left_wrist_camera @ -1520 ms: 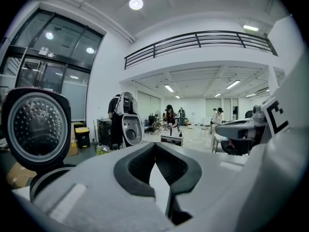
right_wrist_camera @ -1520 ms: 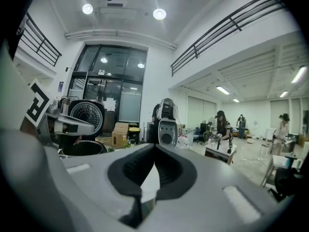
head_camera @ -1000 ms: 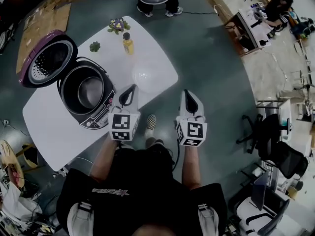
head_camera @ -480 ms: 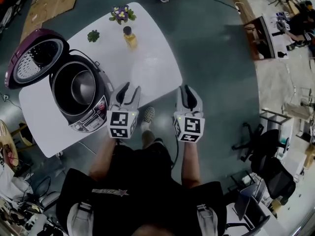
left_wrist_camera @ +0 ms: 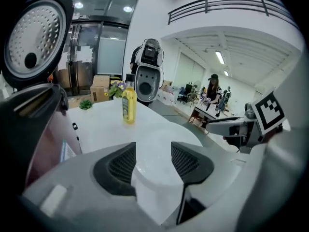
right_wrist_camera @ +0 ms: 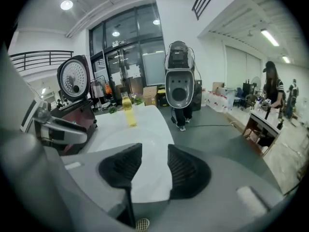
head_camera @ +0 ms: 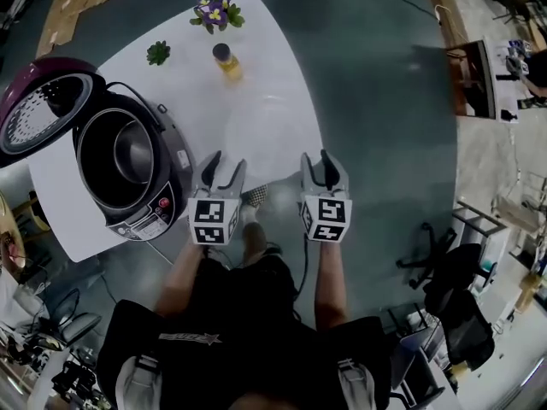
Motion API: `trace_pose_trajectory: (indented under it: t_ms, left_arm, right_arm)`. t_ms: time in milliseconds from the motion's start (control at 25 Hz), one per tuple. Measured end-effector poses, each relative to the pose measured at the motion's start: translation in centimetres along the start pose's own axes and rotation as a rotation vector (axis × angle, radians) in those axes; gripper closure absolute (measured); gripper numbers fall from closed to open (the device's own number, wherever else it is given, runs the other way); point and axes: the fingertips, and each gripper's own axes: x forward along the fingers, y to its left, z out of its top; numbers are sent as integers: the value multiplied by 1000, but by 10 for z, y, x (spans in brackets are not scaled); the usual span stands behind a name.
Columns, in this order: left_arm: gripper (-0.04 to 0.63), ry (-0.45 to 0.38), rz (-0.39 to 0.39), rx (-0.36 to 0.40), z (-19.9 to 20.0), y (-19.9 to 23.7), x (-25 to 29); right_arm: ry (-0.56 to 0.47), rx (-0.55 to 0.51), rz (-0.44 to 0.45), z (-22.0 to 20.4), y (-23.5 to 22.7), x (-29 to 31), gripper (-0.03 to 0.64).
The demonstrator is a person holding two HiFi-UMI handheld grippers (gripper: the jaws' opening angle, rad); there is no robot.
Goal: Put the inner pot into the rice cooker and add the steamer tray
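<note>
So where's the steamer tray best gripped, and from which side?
By its rim, at the near side, coming in low over the near edge of the table. The tray lies flat, round and seemingly shallow, so the thin rim is probably the only graspable part.

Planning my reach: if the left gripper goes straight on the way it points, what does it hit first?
Probably the clear steamer tray on the white table, though depth is unclear. The left gripper, whose jaws have just been opening, holds nothing.
</note>
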Motion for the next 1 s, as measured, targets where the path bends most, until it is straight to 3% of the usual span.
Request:
trace_pose_trajectory:
  t_ms: [480, 720, 1000]
  left_arm:
    - [370, 112, 25, -54, -58, 19, 40]
    - [428, 126, 62, -61, -66, 23, 51]
    - [431, 130, 73, -24, -63, 21, 52]
  right_arm:
    - [84, 33, 25, -47, -9, 40, 448]
    - [88, 49, 33, -53, -11, 48, 483]
    - [93, 33, 49, -53, -10, 49, 515]
